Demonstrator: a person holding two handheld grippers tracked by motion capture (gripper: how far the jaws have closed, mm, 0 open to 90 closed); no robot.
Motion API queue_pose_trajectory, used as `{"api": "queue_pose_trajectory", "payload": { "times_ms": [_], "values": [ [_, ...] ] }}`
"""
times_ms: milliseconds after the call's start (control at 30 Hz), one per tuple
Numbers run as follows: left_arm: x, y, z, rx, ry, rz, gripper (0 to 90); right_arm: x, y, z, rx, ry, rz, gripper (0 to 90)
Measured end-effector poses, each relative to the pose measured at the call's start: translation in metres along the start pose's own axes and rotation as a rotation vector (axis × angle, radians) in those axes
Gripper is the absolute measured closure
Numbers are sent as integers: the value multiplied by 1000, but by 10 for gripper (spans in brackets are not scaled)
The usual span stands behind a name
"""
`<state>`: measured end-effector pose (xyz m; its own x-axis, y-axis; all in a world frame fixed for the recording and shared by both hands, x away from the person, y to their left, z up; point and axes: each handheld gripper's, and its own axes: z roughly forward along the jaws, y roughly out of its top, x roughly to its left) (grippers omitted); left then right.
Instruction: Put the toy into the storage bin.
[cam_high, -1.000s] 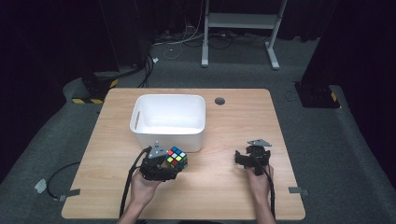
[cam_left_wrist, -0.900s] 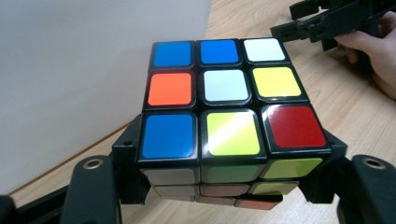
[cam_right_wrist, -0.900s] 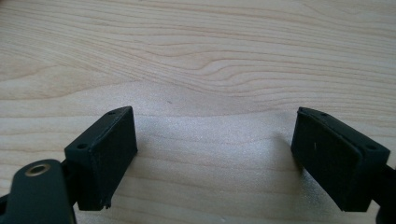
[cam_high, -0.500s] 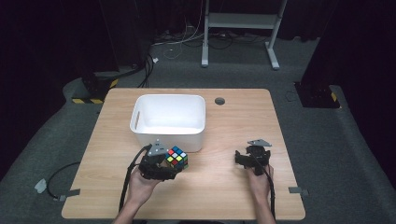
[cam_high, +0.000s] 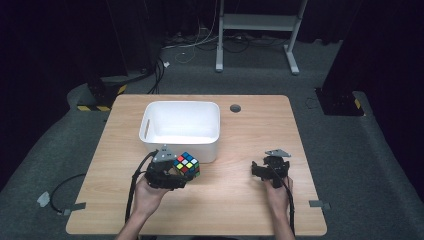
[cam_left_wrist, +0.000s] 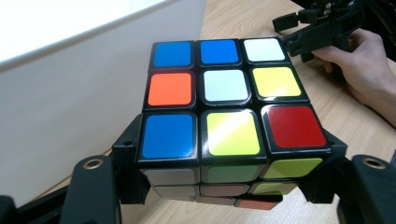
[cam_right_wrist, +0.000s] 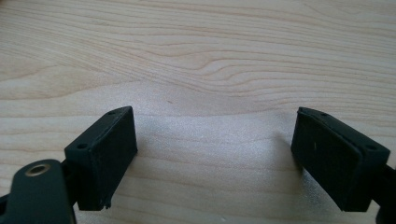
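A scrambled colour cube (cam_high: 186, 165) (cam_left_wrist: 224, 107) is clamped between the jaws of my left gripper (cam_high: 176, 174) (cam_left_wrist: 229, 172), which is shut on its two sides just in front of the white bin (cam_high: 181, 129). In the left gripper view the cube's top face shows blue, white, orange, yellow and red tiles. My right gripper (cam_high: 270, 169) (cam_right_wrist: 215, 149) rests over bare wood at the table's right front, its jaws standing wide apart with nothing between them. The right gripper (cam_left_wrist: 322, 28) and the hand holding it also appear far off in the left gripper view.
The white bin's wall (cam_left_wrist: 70, 93) rises close on the cube's left in the left gripper view. A round cable hole (cam_high: 235, 108) sits in the wooden table (cam_high: 260, 125) behind the bin. Cables trail from both grippers toward the table's front edge.
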<state>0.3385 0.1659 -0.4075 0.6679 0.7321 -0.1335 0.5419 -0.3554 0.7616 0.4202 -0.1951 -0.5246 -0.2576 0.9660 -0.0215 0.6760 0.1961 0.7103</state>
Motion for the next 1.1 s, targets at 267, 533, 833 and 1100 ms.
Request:
{"api": "queue_pose_trajectory", "payload": {
  "times_ms": [267,533,833,1100],
  "values": [
    [3,7,-2,-5,-37,-10,334,0,0,0,0,0,0,141],
    [3,12,-5,20,-42,11,334,0,0,0,0,0,0,141],
    [3,21,-7,15,-50,24,334,0,0,0,0,1,0,141],
    [5,26,-9,5,-64,20,334,0,0,0,0,1,0,141]
  ]
}}
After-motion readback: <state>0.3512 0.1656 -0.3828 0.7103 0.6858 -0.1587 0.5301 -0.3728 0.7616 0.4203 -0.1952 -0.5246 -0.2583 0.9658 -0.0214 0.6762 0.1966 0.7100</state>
